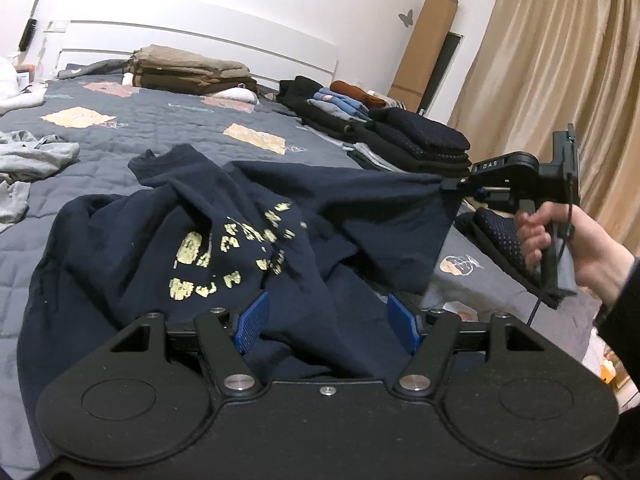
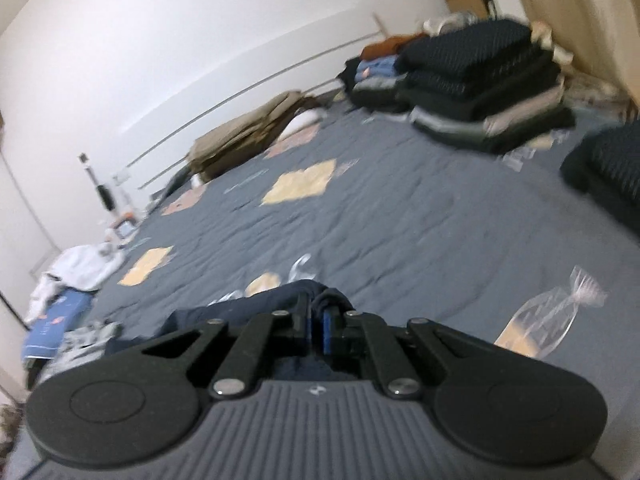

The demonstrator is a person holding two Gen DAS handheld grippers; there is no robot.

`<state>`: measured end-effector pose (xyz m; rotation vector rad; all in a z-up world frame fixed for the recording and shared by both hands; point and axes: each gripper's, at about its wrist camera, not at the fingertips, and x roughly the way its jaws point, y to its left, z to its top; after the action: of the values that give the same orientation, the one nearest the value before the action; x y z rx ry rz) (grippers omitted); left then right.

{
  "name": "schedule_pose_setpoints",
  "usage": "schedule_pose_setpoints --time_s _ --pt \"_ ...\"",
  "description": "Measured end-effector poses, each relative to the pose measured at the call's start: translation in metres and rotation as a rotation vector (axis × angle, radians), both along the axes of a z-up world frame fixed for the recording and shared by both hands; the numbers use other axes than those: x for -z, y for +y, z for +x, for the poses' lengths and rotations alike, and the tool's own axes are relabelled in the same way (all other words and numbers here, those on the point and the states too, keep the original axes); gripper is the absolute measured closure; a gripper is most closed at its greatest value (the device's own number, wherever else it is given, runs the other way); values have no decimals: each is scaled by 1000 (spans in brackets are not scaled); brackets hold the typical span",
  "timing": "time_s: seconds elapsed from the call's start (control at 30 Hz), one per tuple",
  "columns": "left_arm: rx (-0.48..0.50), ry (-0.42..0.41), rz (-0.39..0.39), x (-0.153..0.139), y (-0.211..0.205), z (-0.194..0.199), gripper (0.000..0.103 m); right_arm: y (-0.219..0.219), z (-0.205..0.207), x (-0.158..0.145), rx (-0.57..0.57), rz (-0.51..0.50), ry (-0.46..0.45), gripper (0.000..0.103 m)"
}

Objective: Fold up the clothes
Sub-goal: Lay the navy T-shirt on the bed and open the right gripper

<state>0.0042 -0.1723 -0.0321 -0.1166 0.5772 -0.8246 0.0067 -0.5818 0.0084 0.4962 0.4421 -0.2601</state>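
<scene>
Left gripper (image 1: 326, 322), bottom ctr, fingers apart w/ navy shirt (image 1: 224, 232) bunching between on bed (image 1: 168, 120). Right gripper (image 1: 450, 185), mid-right, pinching shirt corner; hand (image 1: 560, 248) gripping handle, angling slightly down.

Matt cloth shirt (image 1: 256, 216), quilted bedspread (image 1: 168, 128)

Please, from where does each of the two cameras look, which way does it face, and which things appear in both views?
Left wrist: sits on the left gripper, jaws open over the crumpled navy T-shirt, facing up the bed toward the headboard; the right hand with the right gripper shows.
Right wrist: sits on the right gripper, shut on navy T-shirt fabric, facing across the bedspread, tilted and blurred; no hand shows.
Shared: T-shirt, bedspread, headboard, brown folded pile, dark folded stack.
</scene>
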Motion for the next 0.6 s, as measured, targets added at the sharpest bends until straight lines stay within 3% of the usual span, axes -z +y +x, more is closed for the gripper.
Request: schedule_pose_setpoints --time_s 0.3,0.5,0.6 --pt "-17 1 -11 -1 8 3 39 -53 35 -17 203 -186 11 98" --pt "-8 1 -9 0 10 2 39 -64 66 7 163 -234 159 94" --pt "-1 6 -12 -1 9 2 39 -59 56 11 138 -225 183 83"
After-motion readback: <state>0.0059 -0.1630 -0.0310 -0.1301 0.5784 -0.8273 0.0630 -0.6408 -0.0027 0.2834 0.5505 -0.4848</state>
